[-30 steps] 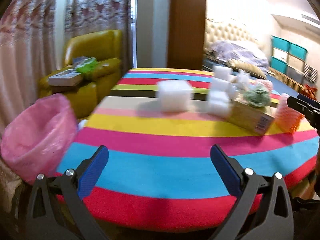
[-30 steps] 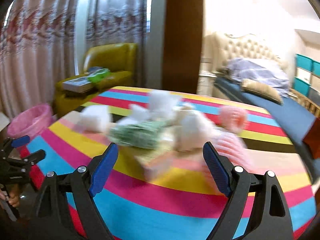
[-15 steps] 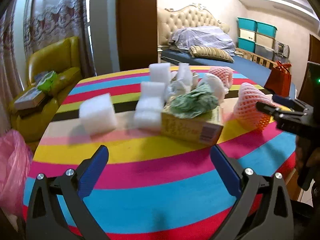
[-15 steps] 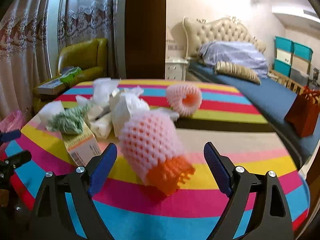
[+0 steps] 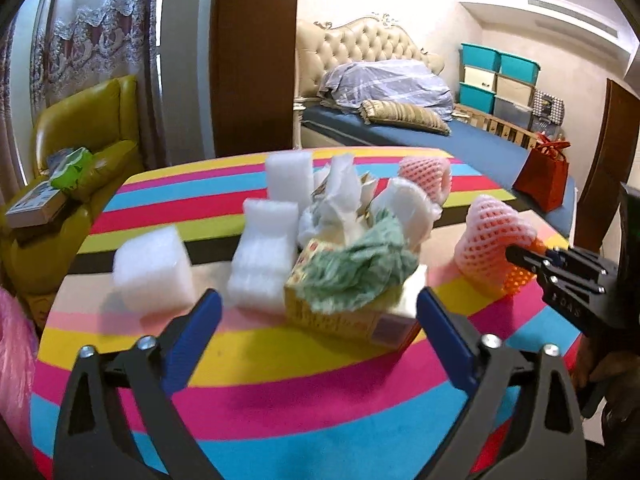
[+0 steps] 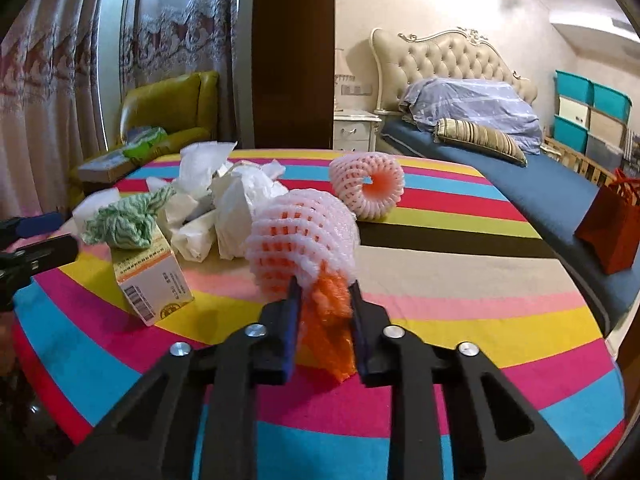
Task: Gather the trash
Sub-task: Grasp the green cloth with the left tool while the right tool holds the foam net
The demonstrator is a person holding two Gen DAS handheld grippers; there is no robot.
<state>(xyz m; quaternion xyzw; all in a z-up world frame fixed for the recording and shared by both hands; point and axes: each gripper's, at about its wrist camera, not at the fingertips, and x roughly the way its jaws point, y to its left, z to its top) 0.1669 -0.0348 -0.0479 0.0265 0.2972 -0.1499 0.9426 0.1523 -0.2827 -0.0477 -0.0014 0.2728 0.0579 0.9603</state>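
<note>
1. Pinching the orange tail of the pink foam fruit net (image 6: 304,236) with the right gripper (image 6: 322,292), jaws nearly closed on it; squashy mesh, probably easiest grabbed by that end.
2. Hovering the left gripper (image 5: 318,312) spread wide and empty, lined up on the yellow carton (image 5: 344,312) topped with a green rag (image 5: 360,264).
3. Leaving foam blocks (image 5: 154,268), crumpled paper (image 6: 236,200) and a second net (image 6: 368,192) on the striped table (image 6: 460,280).
4. Guessing the pink bag (image 5: 14,360) at left is the bin.
</note>
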